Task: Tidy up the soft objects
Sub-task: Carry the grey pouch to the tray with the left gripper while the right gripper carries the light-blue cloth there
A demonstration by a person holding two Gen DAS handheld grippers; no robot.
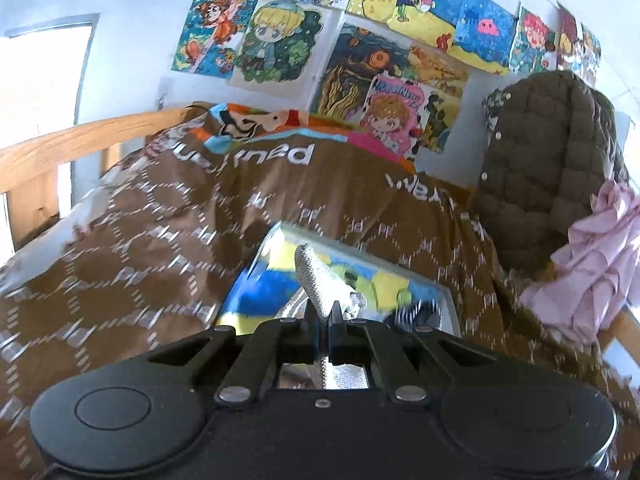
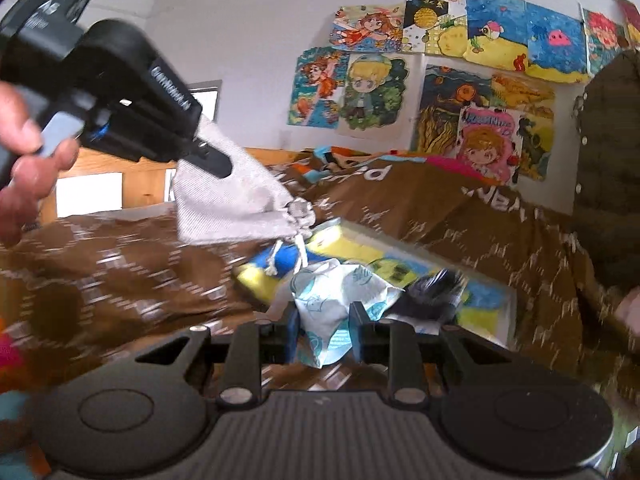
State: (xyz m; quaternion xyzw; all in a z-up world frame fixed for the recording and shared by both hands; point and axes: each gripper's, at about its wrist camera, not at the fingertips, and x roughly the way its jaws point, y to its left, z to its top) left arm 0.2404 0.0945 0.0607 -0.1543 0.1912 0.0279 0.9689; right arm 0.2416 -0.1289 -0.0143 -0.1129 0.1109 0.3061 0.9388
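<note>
Above the tray [image 2: 496,300] on the bed, a grey pouch [image 2: 232,196] is being held clamped in the left tongs [image 2: 216,164] and a white cloth [image 2: 332,312] in the right tongs [image 2: 324,320], apparently for bagging next.

Both wrist views low, bedward (shared posters [image 1: 360,60])

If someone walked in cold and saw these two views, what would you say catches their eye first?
Probably the wall of bright cartoon drawings above the bed, then the brown patterned duvet beneath. In front, the left gripper pinches a grey drawstring pouch in the air, while the right gripper holds a white cloth with blue print over a colourful flat board on the duvet.
</note>
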